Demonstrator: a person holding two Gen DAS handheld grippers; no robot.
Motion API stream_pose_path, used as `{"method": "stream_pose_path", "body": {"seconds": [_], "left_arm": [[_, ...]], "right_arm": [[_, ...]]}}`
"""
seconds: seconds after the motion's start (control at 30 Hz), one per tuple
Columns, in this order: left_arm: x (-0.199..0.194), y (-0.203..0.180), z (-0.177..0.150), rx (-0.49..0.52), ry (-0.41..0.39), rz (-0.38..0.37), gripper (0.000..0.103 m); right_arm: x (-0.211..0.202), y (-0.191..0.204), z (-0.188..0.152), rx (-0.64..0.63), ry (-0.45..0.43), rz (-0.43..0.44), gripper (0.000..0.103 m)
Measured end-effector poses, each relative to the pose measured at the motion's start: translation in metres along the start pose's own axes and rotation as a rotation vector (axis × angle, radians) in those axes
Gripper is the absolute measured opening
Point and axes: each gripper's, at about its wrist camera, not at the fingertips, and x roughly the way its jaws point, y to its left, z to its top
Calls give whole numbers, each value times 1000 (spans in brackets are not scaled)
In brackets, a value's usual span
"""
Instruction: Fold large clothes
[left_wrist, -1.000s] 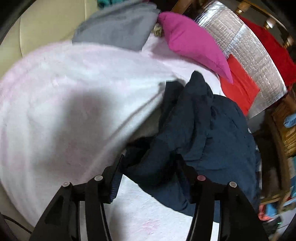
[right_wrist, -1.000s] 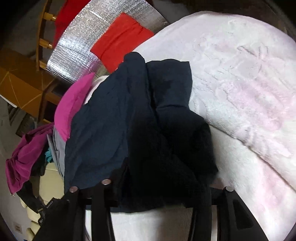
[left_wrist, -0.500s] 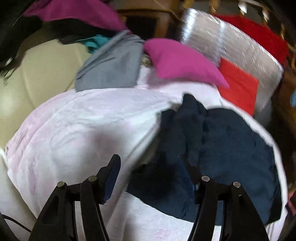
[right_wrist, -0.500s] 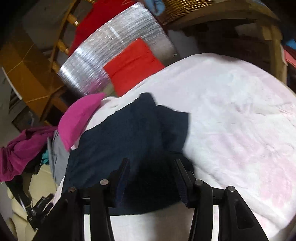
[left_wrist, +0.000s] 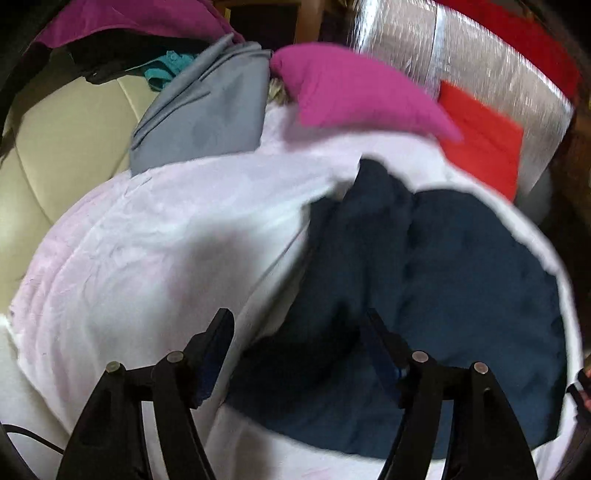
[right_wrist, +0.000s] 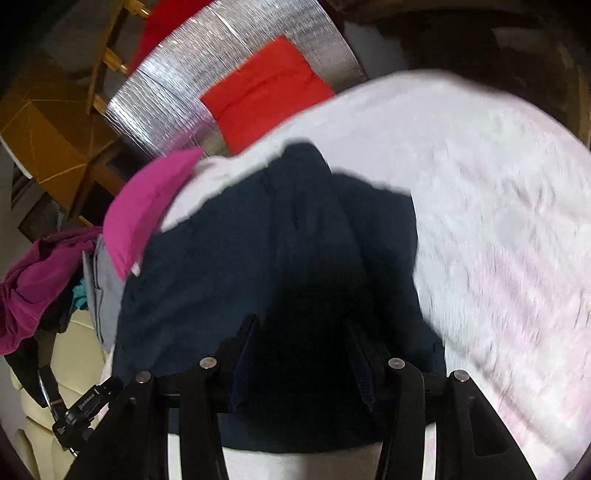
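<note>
No text, label, brand, number or sign can be read in either view. The only lettering is small white print on a black clip (right_wrist: 88, 402) at the lower left of the right wrist view, set on a strap; it is too small and blurred to make out. The garments and the fleece blanket carry no legible print.

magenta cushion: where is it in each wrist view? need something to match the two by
Left wrist: magenta cushion sits top centre, above the navy garment.
Right wrist: magenta cushion at left of centre, beside the navy garment.
Shared landmark: red cloth on the silver sheet.
</note>
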Motion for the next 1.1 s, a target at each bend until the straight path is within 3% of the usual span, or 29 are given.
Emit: {"method": "stream_pose_path", "body": {"seconds": [0.23, 0.43, 0.63, 0.7, 0.77, 0.8, 0.93, 1.0, 1.1], "left_arm": [[47, -40, 60, 5, 107, -11, 72], [94, -56, 80, 26, 142, 69, 72], [126, -55, 100, 8, 158, 66, 72], [135, -55, 101, 30, 159, 72, 75], [148, -56, 100, 62, 167, 113, 90], [154, -53, 97, 61, 182, 121, 91], [148, -48, 101, 34, 185, 111, 91], [139, -53, 102, 54, 163, 128, 91], [110, -70, 101, 98, 96, 89, 91]], "right_arm": [[34, 26, 56, -26, 6, -3, 51], [90, 36, 89, 39, 38, -12, 51], [130, 30, 114, 93, 66, -66, 52], [142, 24, 117, 104, 83, -78, 53], [152, 19, 117, 102, 102, -90, 53], [157, 18, 118, 98, 109, -95, 53], [153, 22, 118, 98, 106, -110, 55], [145, 34, 118, 83, 85, -80, 62], [134, 60, 112, 19, 66, -11, 73]]}}
